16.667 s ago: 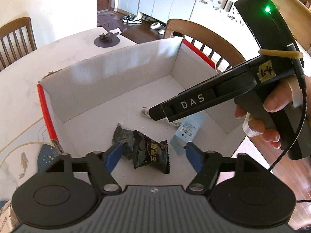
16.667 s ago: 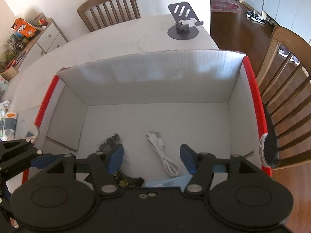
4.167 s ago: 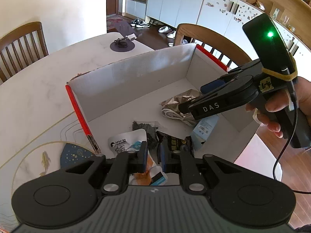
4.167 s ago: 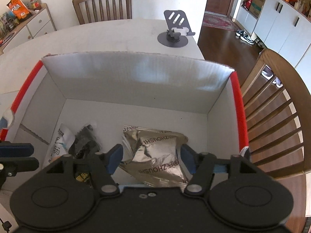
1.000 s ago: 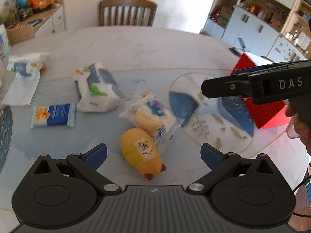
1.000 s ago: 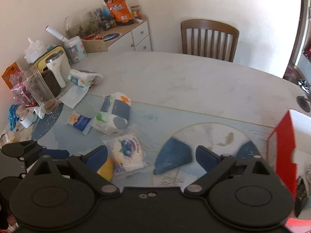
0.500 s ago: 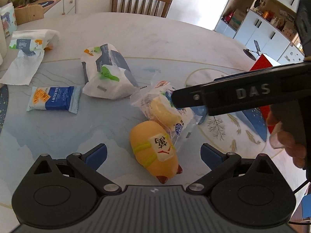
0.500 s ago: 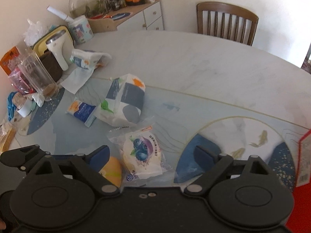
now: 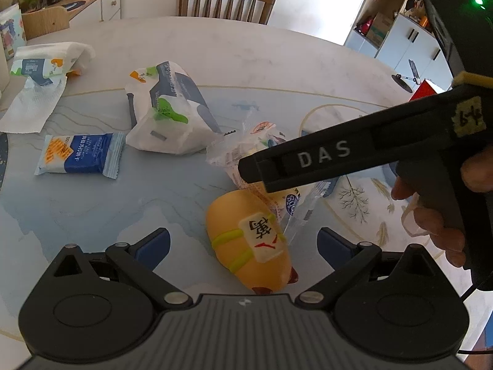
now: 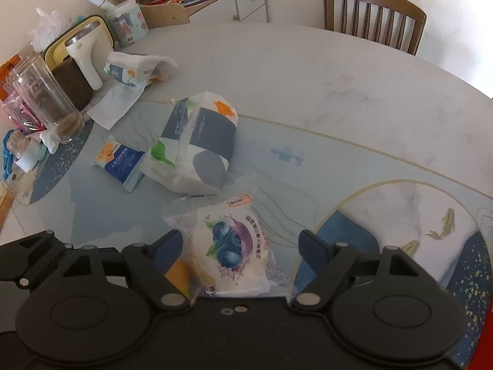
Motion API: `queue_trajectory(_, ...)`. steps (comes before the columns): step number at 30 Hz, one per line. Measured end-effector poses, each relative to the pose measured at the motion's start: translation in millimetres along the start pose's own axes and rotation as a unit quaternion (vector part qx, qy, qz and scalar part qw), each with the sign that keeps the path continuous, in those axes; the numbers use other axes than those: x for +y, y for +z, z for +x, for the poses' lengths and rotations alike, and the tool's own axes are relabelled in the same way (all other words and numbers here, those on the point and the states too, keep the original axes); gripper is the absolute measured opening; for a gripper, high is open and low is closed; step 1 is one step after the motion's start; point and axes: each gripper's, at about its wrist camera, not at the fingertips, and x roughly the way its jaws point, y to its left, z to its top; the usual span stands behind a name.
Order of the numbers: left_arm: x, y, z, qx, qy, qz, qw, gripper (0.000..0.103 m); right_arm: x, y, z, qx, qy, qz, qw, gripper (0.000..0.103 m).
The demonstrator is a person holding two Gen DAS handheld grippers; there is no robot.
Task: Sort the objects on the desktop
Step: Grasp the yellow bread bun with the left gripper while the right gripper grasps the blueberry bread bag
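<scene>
Looking down from the left wrist: left gripper point(image 9: 243, 243) with jaws spread wide, nothing gripped, blue fingertips point(image 9: 154, 242) either side of a yellow toy point(image 9: 246, 242) lying on the table point(image 9: 246, 52). Just behind the toy and touching it, a clear-wrapped pastry point(image 9: 262, 141); over that pastry, the black bar of the right gripper point(image 9: 268, 172), held by a hand point(image 9: 437, 215) at the right edge. Behind the pastry and to its left, a tissue pack point(image 9: 166, 111); left of the toy, well apart, a blue snack packet point(image 9: 80, 155); farther back on the left, a paper towel point(image 9: 34, 104). Beyond the table, a wooden chair point(image 9: 226, 0).

Looking down from the right wrist: right gripper point(image 10: 238, 243) with jaws closing, still wide, pastry point(image 10: 234, 246) between the pads, no pad seen pressing on it. Yellow toy point(image 10: 177, 274) just left of the pastry, behind the left fingertip. Tissue pack point(image 10: 197, 141) just behind the pastry, snack packet point(image 10: 120, 162) touching its left side. Far left of the pastry, a glass jar point(image 10: 46, 101).
</scene>
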Motion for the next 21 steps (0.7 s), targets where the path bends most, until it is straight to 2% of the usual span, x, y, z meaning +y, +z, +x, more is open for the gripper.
queue_trajectory(4, -1.4, -0.6, 2.3, -0.002, 0.002, 0.008, 1.0000, 0.098, 0.1, -0.9, 5.6, 0.006, 0.003, 0.002, 1.000, 0.081)
queue_trajectory(8, -2.3, -1.4, 3.5, -0.001, 0.003, 0.012, 0.9999, 0.091, 0.9, -1.5, 9.7, 0.013, 0.006, 0.002, 1.000, 0.074)
queue_trajectory(13, -1.1, -2.0, 3.2, 0.000, 0.003, 0.012, 0.9999, 0.080, 1.7, -2.1, 12.1, 0.014, 0.006, 0.002, 1.000, 0.070)
queue_trajectory(15, -0.7, -2.1, 2.4, 0.001, 0.003, 0.013, 0.9999, 0.071, 1.4, -2.4, 12.0, 0.015, 0.007, 0.004, 1.000, 0.067)
queue_trajectory(21, -3.5, -2.4, -0.6, -0.002, -0.001, 0.018, 0.9998, 0.061, 0.0, -3.6, 11.7, 0.017, 0.009, 0.010, 1.000, 0.061)
